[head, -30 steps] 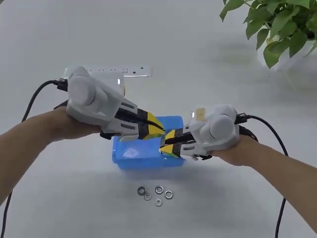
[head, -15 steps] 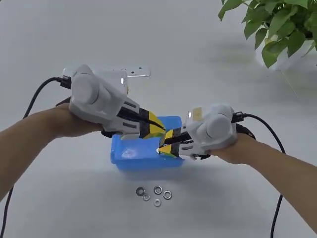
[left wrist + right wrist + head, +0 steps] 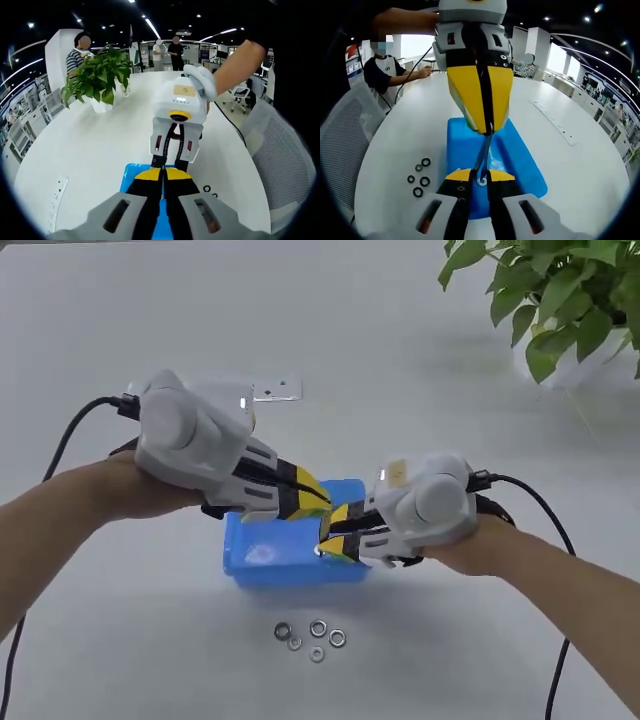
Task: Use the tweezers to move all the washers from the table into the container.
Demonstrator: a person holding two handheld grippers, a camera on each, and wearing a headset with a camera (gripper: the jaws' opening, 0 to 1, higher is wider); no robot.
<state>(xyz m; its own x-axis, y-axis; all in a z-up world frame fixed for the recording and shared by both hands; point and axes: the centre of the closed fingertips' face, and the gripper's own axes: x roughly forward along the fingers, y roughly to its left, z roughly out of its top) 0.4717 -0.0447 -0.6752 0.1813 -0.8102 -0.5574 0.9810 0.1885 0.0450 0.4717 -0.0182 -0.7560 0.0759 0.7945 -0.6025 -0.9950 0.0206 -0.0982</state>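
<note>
Your left gripper [image 3: 312,498] has its claw pressed tight on the top end of the tweezers [image 3: 484,147]. Your right gripper [image 3: 332,530] faces it, and its claw looks squeezed on the tweezers' thin legs near the tip. A small pale ring [image 3: 482,181] sits at that tip, and I think it is a washer. Both claws meet above the blue container [image 3: 262,562], over its right part.

So the job now seems to be the drop. Hold the left claw firm so the tweezers do not swing. Bring the tip low and over the middle of the blue floor, not the edge. Then let the right claw loosen slowly, so the ring falls flat and does not bounce out. Wait until it lands before you lift.

Now the count. Five loose washers [image 3: 316,628] lie in a little bunch on the white table [image 3: 450,390], just on the near side of the container. There is one ring at the tweezers' tip, one container and one pair of tweezers. I cannot tell if any washers already lie in the container, because the claws cover part of it.
</note>
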